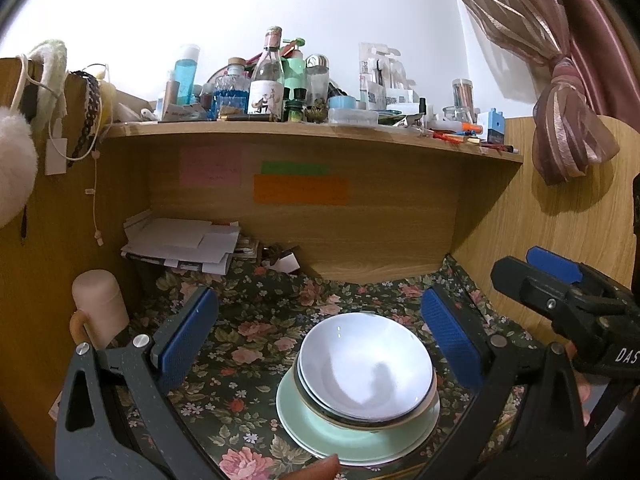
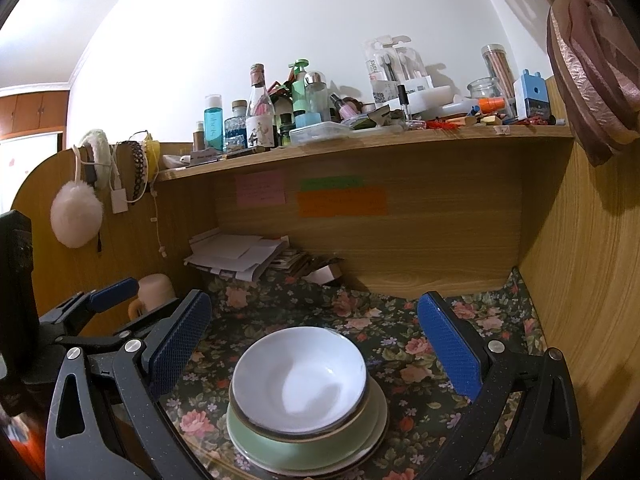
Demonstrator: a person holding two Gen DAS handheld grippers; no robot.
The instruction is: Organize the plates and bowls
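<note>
A stack of white bowls (image 1: 364, 372) sits on stacked pale green plates (image 1: 316, 428) on the floral tablecloth (image 1: 248, 344). The same bowls (image 2: 300, 380) and plates (image 2: 280, 444) show in the right wrist view. My left gripper (image 1: 320, 340) is open and empty, its blue pads (image 1: 186, 340) standing apart above and behind the stack. My right gripper (image 2: 316, 344) is open and empty, straddling the stack from above. The right gripper's arm shows at the right edge (image 1: 560, 292) of the left wrist view, and the left gripper shows at the left edge (image 2: 100, 304) of the right wrist view.
A pink mug (image 1: 100, 308) stands at the left by the desk wall. Papers (image 1: 180, 248) are piled at the back under a wooden shelf (image 1: 312, 132) crowded with bottles and jars. Wooden side panels close in both sides. A pink curtain (image 1: 568, 128) hangs at the right.
</note>
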